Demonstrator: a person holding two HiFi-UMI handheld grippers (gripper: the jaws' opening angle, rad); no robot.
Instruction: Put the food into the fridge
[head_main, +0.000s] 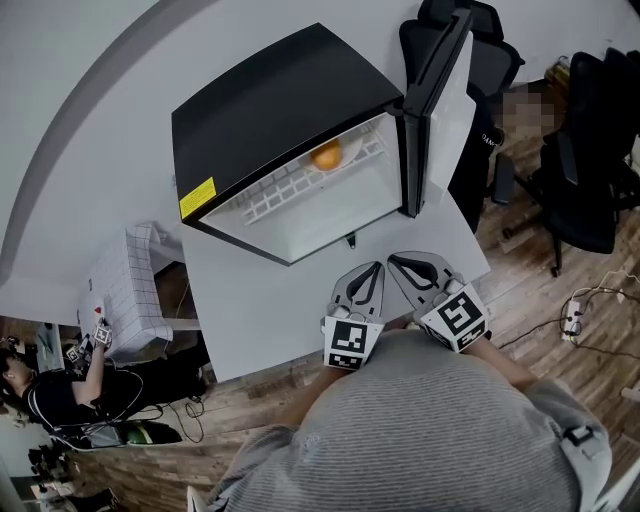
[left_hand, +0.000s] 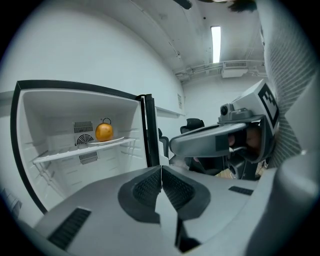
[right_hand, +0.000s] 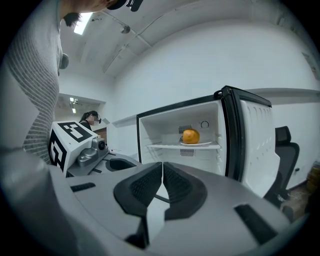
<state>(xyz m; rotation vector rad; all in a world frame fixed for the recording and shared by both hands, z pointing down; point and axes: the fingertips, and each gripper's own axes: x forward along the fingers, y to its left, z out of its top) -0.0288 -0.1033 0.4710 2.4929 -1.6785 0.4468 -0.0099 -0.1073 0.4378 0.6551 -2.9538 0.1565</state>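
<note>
A small black fridge (head_main: 270, 110) stands on the white table (head_main: 260, 310) with its door (head_main: 440, 110) swung wide to the right. Inside, an orange (head_main: 325, 155) lies on a white plate on the wire shelf (head_main: 300, 185); the orange (left_hand: 104, 132) shows in the left gripper view and the orange (right_hand: 190, 136) in the right gripper view. My left gripper (head_main: 374, 269) and right gripper (head_main: 397, 261) sit side by side at the table's near edge, close to my body. Both are shut with nothing between the pads. The left gripper (left_hand: 161, 172) and right gripper (right_hand: 162, 170) point toward the fridge.
Black office chairs (head_main: 580, 150) stand to the right of the table on the wood floor. A white gridded box (head_main: 130, 290) sits at the left below the table. A person (head_main: 60, 390) is at the lower left. A power strip (head_main: 572, 320) lies on the floor at right.
</note>
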